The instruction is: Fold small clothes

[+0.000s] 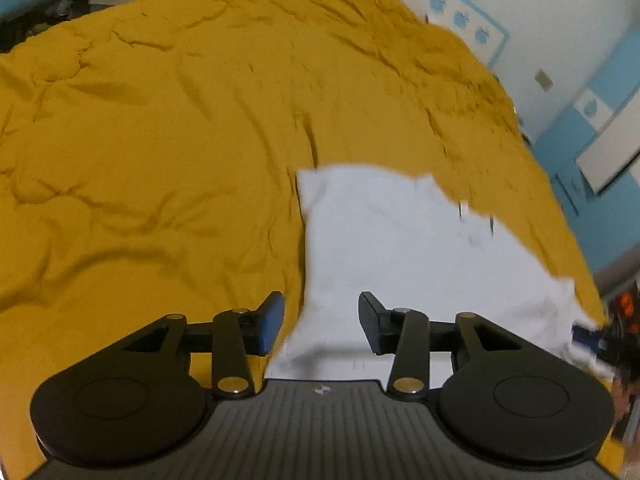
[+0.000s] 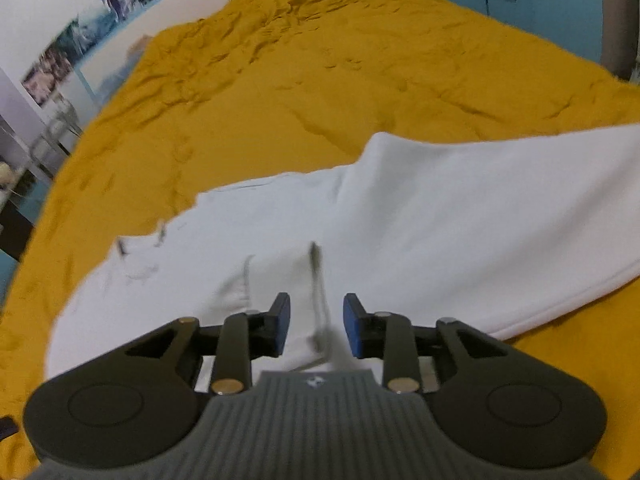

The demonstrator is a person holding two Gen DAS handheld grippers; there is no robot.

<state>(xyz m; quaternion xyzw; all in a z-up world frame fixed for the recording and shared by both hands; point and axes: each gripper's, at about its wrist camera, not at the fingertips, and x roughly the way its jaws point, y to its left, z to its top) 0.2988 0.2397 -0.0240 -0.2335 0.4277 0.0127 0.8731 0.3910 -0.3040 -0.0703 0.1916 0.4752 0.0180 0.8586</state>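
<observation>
1. The left gripper (image 1: 321,322) is seen with its jaws apart and nothing between the pads; the near left edge of the white garment (image 1: 400,248) lies below and just beyond them, on the mustard bedcover (image 1: 160,140).
2. The garment is spread over the bedcover, one part already laid over the rest, so a fold seems to have been made.
3. The right gripper (image 2: 316,324) is parted too, a raised ridge of white cloth standing between the pads without being pinched.
4. For the next fold, corners should be gripped at the very edge and both layers caught together.
5. The bedcover is deeply creased and soft; cloth may drag on it. Nothing else lies on it nearby.
</observation>
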